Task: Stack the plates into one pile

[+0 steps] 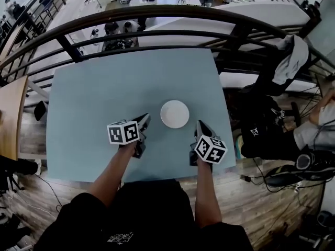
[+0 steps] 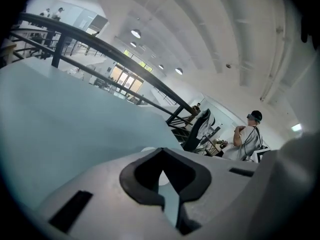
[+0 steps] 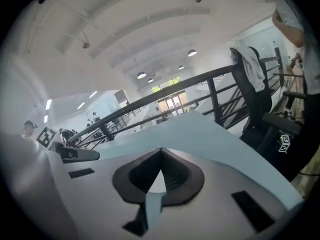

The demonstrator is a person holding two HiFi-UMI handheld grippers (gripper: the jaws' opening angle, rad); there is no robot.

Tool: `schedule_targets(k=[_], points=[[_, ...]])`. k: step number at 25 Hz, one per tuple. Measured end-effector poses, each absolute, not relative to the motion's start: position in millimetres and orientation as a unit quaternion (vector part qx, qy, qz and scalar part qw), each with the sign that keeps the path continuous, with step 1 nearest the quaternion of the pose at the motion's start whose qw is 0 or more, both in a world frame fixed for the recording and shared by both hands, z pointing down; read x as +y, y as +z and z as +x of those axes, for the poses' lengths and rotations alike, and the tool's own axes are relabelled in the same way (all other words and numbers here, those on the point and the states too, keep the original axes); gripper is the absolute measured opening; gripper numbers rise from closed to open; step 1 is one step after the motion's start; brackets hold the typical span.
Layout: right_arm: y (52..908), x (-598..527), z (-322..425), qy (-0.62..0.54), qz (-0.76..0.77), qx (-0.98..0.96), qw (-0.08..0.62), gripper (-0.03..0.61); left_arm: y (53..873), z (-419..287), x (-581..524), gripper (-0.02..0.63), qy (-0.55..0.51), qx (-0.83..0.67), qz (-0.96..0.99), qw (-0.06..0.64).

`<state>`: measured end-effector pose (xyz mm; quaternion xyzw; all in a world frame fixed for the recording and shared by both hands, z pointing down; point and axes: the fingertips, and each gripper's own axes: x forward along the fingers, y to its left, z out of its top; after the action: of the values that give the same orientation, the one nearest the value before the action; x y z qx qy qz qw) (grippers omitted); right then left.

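left tongs (image 1: 145,117) and right tongs (image 1: 200,123) closed, empty, over pale blue table (image 1: 104,98) by black railing (image 1: 157,15).

The left gripper (image 1: 143,121) and the right gripper (image 1: 201,125) sit side by side, pointing forward and a bit down. Both have their jaws closed on nothing. The left arm (image 1: 108,175) and right arm (image 1: 207,197) reach out, bare.

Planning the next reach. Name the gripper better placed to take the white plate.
Left, narrowly: the left gripper points toward the white plate; the right gripper aims past its rim. Both are shut.
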<state>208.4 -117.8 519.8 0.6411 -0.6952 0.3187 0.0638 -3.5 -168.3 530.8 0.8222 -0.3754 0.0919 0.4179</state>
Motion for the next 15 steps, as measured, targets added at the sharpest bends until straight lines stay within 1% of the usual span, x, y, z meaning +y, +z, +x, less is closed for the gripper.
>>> schedule_targets(k=[10,15], points=[[425,-91,217,0.241,0.689,-0.684,0.019,0.008,443,-17,-179,0.008,0.087,-0.361,0.877,0.304],[386,-81,212,0.201,0.703,-0.682,0.008,0.008,396,-24,-185,0.008,0.065,-0.358,0.903,0.228]])
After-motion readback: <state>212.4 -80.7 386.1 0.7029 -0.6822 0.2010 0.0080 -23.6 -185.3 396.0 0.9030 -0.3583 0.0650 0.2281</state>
